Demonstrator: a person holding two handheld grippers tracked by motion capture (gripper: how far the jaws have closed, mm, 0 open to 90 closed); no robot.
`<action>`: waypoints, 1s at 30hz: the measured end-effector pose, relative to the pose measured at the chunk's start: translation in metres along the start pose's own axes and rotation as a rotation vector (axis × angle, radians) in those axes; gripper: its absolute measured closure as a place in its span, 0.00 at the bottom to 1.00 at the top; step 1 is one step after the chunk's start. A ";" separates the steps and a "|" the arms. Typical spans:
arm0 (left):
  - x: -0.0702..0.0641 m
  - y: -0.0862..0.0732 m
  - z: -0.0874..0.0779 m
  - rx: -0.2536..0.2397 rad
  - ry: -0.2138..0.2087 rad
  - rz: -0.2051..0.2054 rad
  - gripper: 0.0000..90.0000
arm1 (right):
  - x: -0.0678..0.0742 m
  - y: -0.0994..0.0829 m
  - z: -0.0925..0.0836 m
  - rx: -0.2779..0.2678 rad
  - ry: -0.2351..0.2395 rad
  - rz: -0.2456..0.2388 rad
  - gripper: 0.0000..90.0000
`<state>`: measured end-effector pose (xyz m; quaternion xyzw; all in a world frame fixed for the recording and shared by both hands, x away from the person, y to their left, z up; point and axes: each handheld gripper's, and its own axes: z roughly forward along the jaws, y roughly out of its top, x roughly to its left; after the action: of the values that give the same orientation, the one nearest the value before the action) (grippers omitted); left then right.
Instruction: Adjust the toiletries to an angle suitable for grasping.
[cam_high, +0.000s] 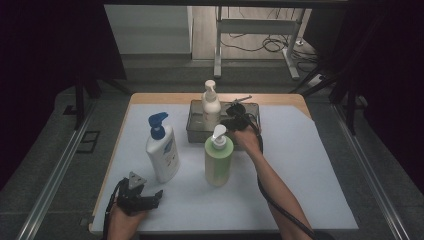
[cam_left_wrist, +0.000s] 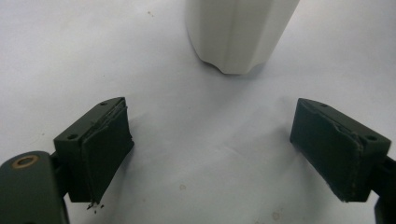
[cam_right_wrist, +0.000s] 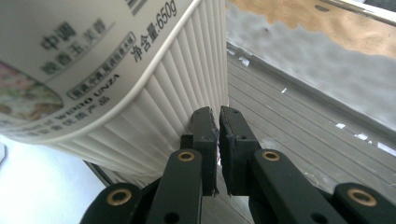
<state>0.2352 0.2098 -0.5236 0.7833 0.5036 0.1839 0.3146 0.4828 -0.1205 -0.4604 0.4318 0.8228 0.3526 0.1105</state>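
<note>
A cream pump bottle (cam_high: 211, 107) stands in a grey tray (cam_high: 197, 131) at the back of the mat. My right gripper (cam_high: 231, 116) reaches into the tray just right of it. In the right gripper view the jaws (cam_right_wrist: 218, 114) are shut with nothing between them, close against the ribbed side of the cream bottle (cam_right_wrist: 93, 60) above the tray floor (cam_right_wrist: 289, 126). My left gripper (cam_high: 159, 196) rests low at the front left, open and empty. Its jaws (cam_left_wrist: 210, 107) face the base of a white bottle (cam_left_wrist: 238, 32), which carries a blue pump (cam_high: 162, 150).
A green bottle with a white pump (cam_high: 218, 160) stands in front of the tray, between my two hands. A white mat (cam_high: 300, 165) covers the wooden table (cam_high: 165, 97). Dark curtains and rails flank the table; a desk frame and cables lie beyond it.
</note>
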 end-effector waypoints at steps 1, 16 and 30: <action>0.000 0.000 0.000 0.000 0.000 0.000 0.13 | 0.000 0.000 0.000 0.002 -0.004 -0.001 0.94; 0.000 0.000 0.000 -0.001 -0.001 0.000 0.13 | 0.009 0.005 0.009 0.022 0.015 -0.017 0.94; 0.000 0.000 0.000 -0.001 -0.001 0.000 0.13 | 0.018 0.011 0.020 0.030 0.042 -0.026 0.94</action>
<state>0.2352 0.2098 -0.5237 0.7833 0.5035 0.1837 0.3151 0.4887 -0.0919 -0.4653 0.4151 0.8357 0.3477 0.0915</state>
